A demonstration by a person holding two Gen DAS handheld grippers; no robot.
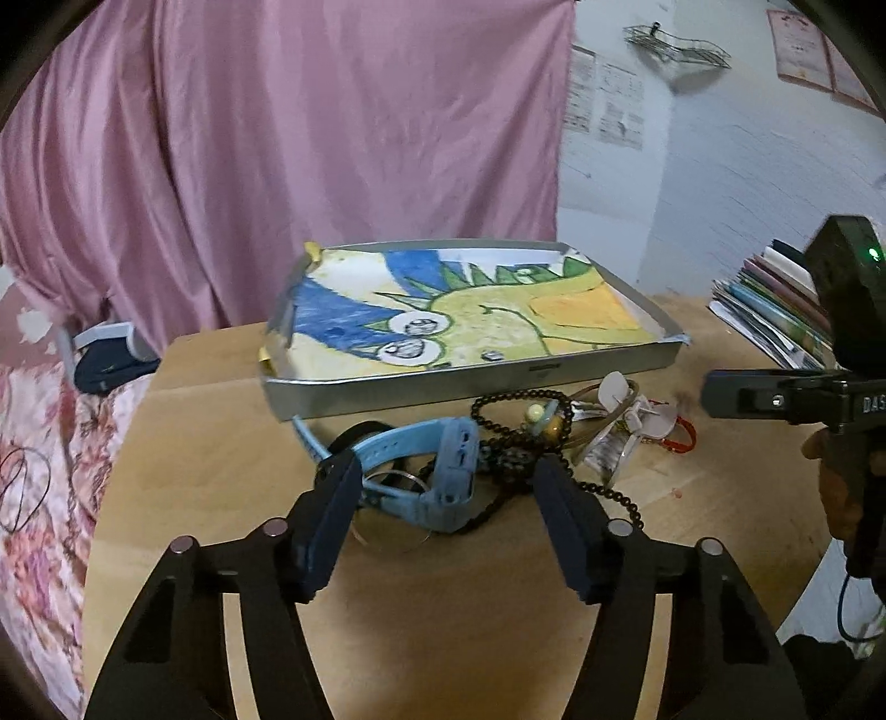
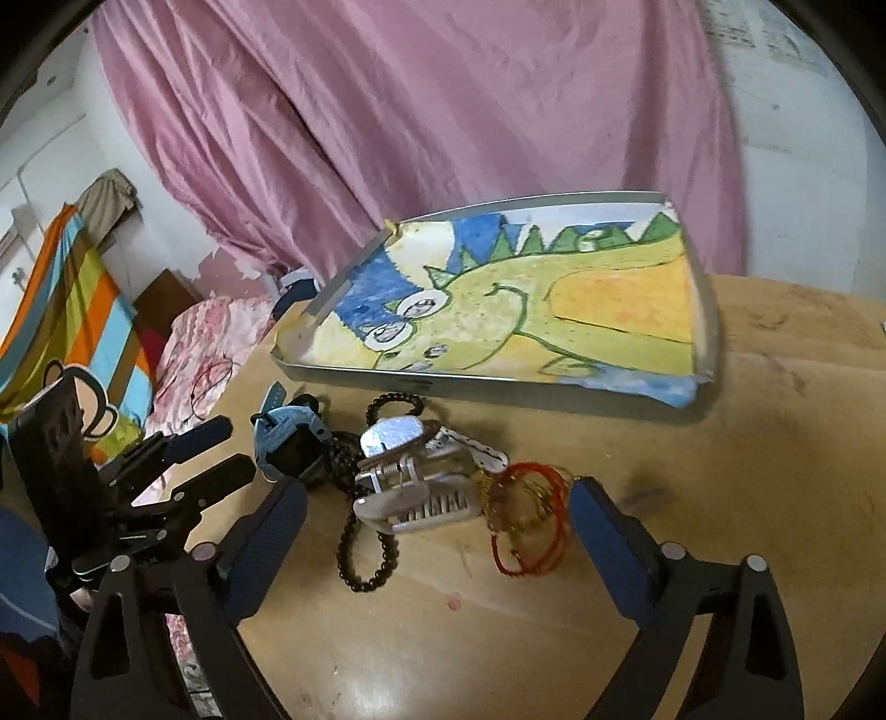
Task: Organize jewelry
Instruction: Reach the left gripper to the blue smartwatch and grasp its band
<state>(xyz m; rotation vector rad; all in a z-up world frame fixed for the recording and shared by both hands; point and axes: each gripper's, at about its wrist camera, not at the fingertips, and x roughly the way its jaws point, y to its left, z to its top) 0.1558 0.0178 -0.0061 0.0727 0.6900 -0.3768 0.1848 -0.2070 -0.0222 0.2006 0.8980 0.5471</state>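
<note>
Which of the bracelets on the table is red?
The thin cord bracelet at the right end of the pile, beside the silver hair clip. The other one, the bead bracelet, is black.

Only one legible marking is found: the white letters "DAS", cut off by the picture edge, on the black body of the right claw (image 1: 736, 394) as seen from the left wrist view. A small dark imprint sits on the near wall of the tray (image 1: 545, 370), too small to read. The papers on the wall (image 1: 606, 105) and the pink certificates (image 1: 803, 52) carry print that is too blurred to make out.
</note>
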